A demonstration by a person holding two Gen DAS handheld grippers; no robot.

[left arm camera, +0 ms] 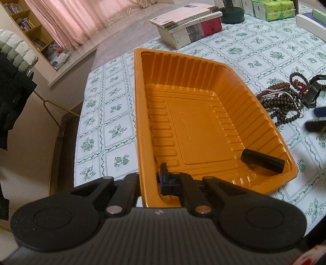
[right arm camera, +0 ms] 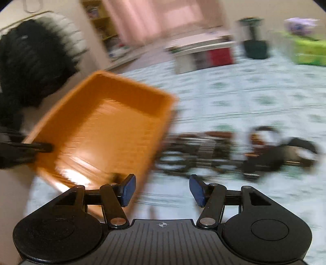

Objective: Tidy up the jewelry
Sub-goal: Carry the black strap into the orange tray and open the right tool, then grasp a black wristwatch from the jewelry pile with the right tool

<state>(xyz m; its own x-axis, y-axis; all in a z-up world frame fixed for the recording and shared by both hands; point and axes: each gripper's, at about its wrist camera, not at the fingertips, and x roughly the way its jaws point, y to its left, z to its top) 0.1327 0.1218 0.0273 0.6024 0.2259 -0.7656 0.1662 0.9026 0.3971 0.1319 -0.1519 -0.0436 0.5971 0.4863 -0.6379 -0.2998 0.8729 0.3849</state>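
Note:
An orange plastic tray (left arm camera: 203, 73) sits on the flower-patterned tablecloth, with a black cylinder (left arm camera: 262, 164) lying in its near right corner. My left gripper (left arm camera: 149, 181) is shut on the tray's near left wall. To the right of the tray lies a pile of bead necklaces and bracelets (left arm camera: 285, 99), brown, dark and white. The right wrist view is blurred: my right gripper (right arm camera: 163, 190) stands open over the cloth with nothing between its blue pads (right arm camera: 128, 190). The tray (right arm camera: 101, 122) is to its left and the beads (right arm camera: 203, 150) lie just ahead.
A stack of books (left arm camera: 187, 22), a dark green round object (left arm camera: 232, 14) and green tissue packs (left arm camera: 273, 9) stand at the table's far side. A black strap-like item (left arm camera: 313, 89) lies by the beads. The table edge runs left of the tray, with a hanging jacket (left arm camera: 12, 61) beyond.

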